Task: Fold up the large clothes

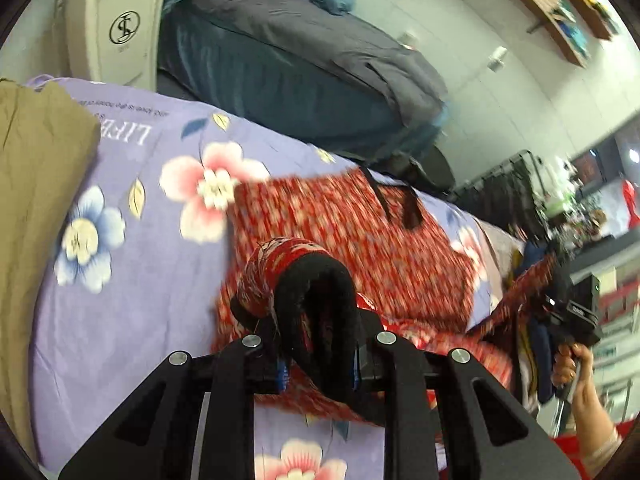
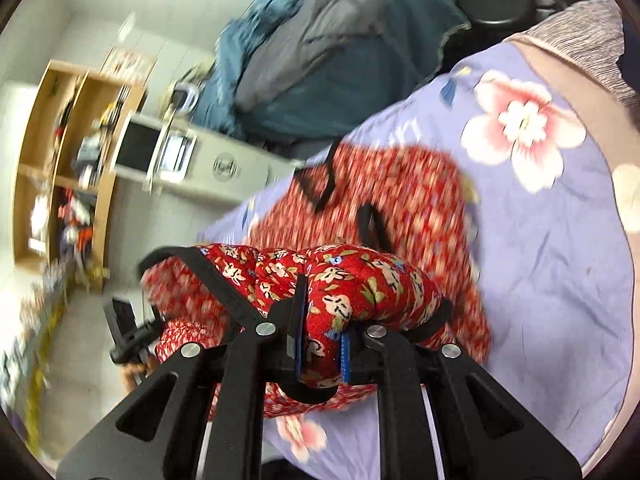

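Bunched red floral garment [image 2: 340, 280] hides right tool [image 2: 320, 344] tips.

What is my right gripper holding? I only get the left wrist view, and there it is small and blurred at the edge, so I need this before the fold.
Observer: The right gripper is shut on a bunched fold of the red floral garment.
Operator: Any black trim in that pinch?
Observer: None between the pads; a black strap lies further up the garment on the purple floral sheet.
Operator: What lies past the sheet on that side?
Observer: A wooden shelf unit against the wall, which your view lacks.
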A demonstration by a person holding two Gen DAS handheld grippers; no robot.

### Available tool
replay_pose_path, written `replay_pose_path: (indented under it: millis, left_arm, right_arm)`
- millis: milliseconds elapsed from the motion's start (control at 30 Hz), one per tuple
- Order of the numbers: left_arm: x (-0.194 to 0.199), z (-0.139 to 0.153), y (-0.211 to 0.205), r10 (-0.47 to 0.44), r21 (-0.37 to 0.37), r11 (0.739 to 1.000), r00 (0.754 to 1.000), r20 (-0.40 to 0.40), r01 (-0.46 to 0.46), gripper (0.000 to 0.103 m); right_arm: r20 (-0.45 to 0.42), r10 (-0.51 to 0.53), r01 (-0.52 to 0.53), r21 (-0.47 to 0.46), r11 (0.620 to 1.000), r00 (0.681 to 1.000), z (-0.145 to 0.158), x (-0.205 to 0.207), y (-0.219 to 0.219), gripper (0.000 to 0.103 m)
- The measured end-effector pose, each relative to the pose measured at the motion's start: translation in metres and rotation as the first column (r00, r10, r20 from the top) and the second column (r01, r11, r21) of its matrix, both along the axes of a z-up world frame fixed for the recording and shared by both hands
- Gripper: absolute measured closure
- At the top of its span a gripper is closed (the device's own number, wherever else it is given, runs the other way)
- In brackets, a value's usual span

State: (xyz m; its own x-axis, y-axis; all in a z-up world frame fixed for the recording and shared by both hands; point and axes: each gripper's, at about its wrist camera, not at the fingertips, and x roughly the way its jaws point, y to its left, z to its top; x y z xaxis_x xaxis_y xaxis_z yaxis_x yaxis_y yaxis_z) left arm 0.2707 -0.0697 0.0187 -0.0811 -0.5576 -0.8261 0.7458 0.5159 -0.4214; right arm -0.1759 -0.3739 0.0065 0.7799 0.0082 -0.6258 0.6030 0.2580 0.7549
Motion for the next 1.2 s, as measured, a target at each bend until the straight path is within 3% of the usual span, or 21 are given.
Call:
replay_pose_path:
  millis: [67,233,433,533,567,633,667,733,800,867,967,1033,1133,1200]
  left_arm:
    - [0.011,-0.002,-0.020,0.018,0.017,1.000,1.000,0.020,-0.018,0.083]
    - [0.040,-0.022,-0.071,0.095,0.065,0.994,0.995,-0.040,-0.093,0.083]
    - [0.062,-0.050,-0.105,0.172,0.125,0.979,0.981,-0.095,-0.159,0.082]
    - [0.078,-0.065,-0.108,0.238,0.155,0.965,0.953,-0.187,-0.211,0.079]
    - [0.086,-0.070,-0.106,0.265,0.153,0.960,0.933,-0.244,-0.233,0.078]
    - [0.097,-0.074,-0.098,0.285,0.125,0.958,0.890,-0.355,-0.257,0.067]
    - [0.102,-0.068,-0.094,0.286,0.092,0.958,0.881,-0.377,-0.272,0.062]
    - [0.115,-0.047,-0.081,0.312,0.038,0.947,0.891,-0.330,-0.318,0.034]
    - [0.130,-0.025,-0.064,0.347,-0.010,0.931,0.895,-0.281,-0.365,0.018]
    - [0.137,-0.010,-0.054,0.344,-0.025,0.932,0.902,-0.260,-0.363,0.018]
    - [0.120,0.006,-0.048,0.278,-0.001,0.960,0.947,-0.161,-0.281,0.017]
    - [0.083,0.008,-0.048,0.183,0.026,0.983,0.981,-0.063,-0.182,0.017]
    - [0.015,-0.005,-0.049,0.039,0.074,0.996,0.997,0.061,-0.043,0.017]
    - [-0.030,-0.021,-0.044,-0.045,0.105,0.994,0.989,0.139,0.031,0.017]
  right_arm:
    - [-0.011,-0.039,0.039,0.017,0.999,0.999,-0.004,0.005,-0.021,0.090]
    - [-0.050,-0.102,0.105,0.059,0.993,0.994,-0.025,0.018,-0.056,0.090]
    - [-0.059,-0.205,0.211,0.141,0.967,0.977,-0.053,0.022,-0.085,0.090]
    - [-0.067,-0.236,0.244,0.174,0.954,0.969,-0.067,0.023,-0.095,0.090]
    - [-0.073,-0.241,0.251,0.182,0.951,0.968,-0.071,0.023,-0.098,0.090]
    - [-0.081,-0.246,0.257,0.190,0.947,0.966,-0.077,0.026,-0.101,0.090]
    - [-0.088,-0.248,0.261,0.193,0.946,0.965,-0.081,0.027,-0.103,0.090]
    - [-0.096,-0.256,0.271,0.209,0.940,0.962,-0.089,0.028,-0.107,0.090]
    - [-0.101,-0.271,0.287,0.222,0.932,0.957,-0.097,0.028,-0.110,0.090]
    - [-0.111,-0.275,0.293,0.226,0.929,0.955,-0.102,0.031,-0.113,0.090]
    - [-0.106,-0.306,0.324,0.276,0.905,0.946,-0.114,0.032,-0.114,0.089]
    - [-0.096,-0.356,0.367,0.330,0.870,0.930,-0.121,0.027,-0.112,0.087]
    - [-0.055,-0.424,0.410,0.394,0.823,0.904,-0.120,0.019,-0.106,0.082]
    - [-0.014,-0.441,0.409,0.401,0.820,0.898,-0.110,0.016,-0.101,0.064]
